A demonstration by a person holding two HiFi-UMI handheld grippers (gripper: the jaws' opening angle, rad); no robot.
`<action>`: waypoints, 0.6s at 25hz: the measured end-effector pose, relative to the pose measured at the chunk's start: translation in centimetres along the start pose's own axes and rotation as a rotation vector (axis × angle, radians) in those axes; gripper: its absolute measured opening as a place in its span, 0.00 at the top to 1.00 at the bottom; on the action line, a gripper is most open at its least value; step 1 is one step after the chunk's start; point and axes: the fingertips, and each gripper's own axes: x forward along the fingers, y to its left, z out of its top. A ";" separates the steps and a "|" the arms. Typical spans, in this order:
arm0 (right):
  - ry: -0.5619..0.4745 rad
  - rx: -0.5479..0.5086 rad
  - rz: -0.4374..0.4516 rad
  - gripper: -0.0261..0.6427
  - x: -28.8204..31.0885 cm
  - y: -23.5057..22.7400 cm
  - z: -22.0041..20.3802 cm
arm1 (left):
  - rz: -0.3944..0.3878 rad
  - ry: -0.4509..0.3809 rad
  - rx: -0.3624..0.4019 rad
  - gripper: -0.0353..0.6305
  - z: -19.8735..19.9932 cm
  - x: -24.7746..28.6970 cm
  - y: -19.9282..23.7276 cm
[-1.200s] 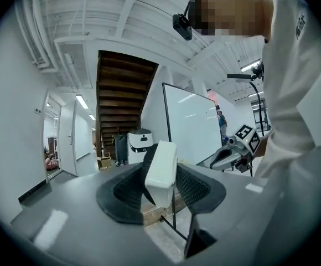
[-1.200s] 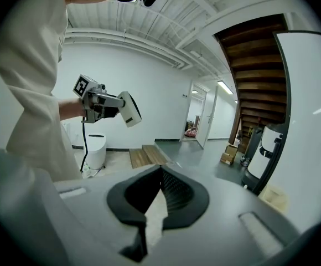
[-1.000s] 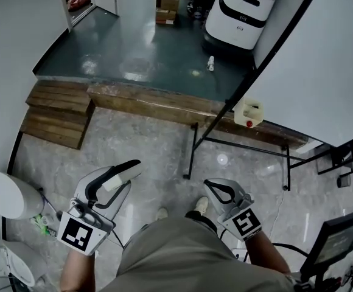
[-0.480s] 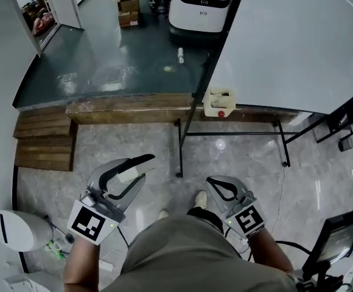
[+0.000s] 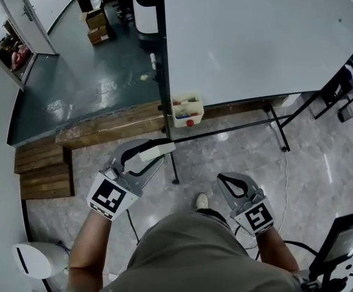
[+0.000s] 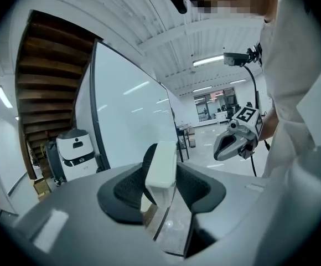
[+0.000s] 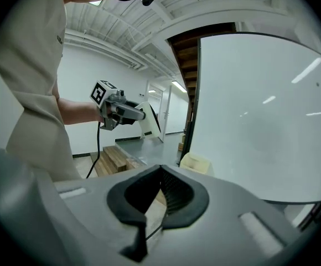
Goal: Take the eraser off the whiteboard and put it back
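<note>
1. Our left hand-held gripper (image 5: 145, 158) is clamped on the eraser (image 5: 162, 148), a pale oblong block. Its jaws stand partly apart, one on each long side of the block.
2. In the head view the eraser sticks out of the jaw tips towards 2 o'clock. In the left gripper view it stands upright between the dark pads.
3. The eraser is off the whiteboard (image 5: 255, 35). We hold it in the air above the floor, below and just left of the board's lower left corner, which lies at about 12 o'clock from it.
4. Our right hand-held gripper (image 5: 224, 180) sits at about 4 o'clock from the left one. Its jaws are pressed together with nothing between them.
5. A cream box (image 5: 182, 119) hangs at the board's lower left corner, at 1 o'clock from the eraser and apart from it. It holds a few small things, red and blue among them, too small for us to name. A red round spot shows low on its front.
</note>
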 end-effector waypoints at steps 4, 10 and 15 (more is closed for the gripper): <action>0.004 0.010 -0.037 0.96 -1.5 -4.6 -1.1 | -0.067 0.023 0.033 0.68 0.2 6.9 0.7; 0.024 0.067 -0.097 0.96 -3.6 -10.2 -2.8 | -0.105 0.084 0.053 0.68 -0.7 14.8 2.7; 0.050 0.083 -0.151 0.96 -5.4 -13.7 -4.9 | -0.112 0.141 0.072 0.68 -3.1 19.6 4.2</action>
